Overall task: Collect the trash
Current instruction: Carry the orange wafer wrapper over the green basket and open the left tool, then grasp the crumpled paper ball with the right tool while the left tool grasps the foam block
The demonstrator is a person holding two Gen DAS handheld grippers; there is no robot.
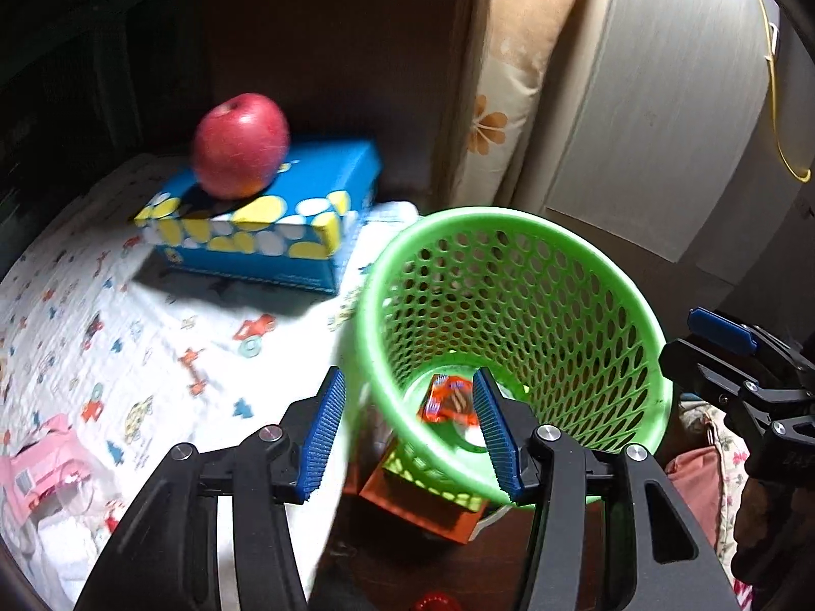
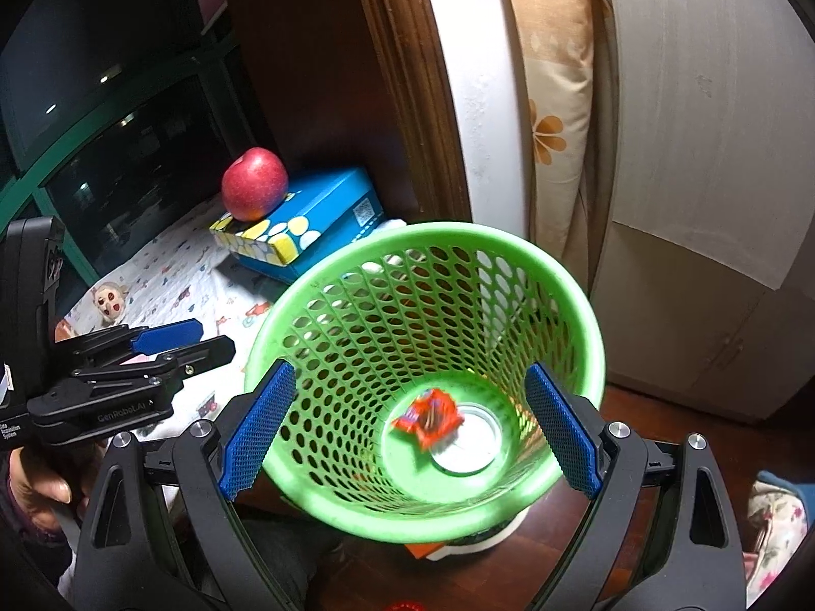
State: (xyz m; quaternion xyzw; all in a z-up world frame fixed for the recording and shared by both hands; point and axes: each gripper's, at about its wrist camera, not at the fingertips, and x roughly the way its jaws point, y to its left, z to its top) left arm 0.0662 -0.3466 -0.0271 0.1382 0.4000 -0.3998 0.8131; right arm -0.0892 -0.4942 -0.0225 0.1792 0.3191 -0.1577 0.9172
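A green perforated waste basket stands beside the cloth-covered surface. At its bottom lies an orange-red snack wrapper, slightly blurred. My left gripper hovers over the basket's near rim with its jaws apart and nothing between the blue pads; from the right wrist it shows at the left, next to the basket. My right gripper stands wide open above the basket's near side, holding nothing, and appears just right of the basket in the left wrist view.
A red apple rests on a blue tissue box on a patterned cloth. A pink toy and a small doll lie there too. An orange box sits under the basket; cupboard doors behind.
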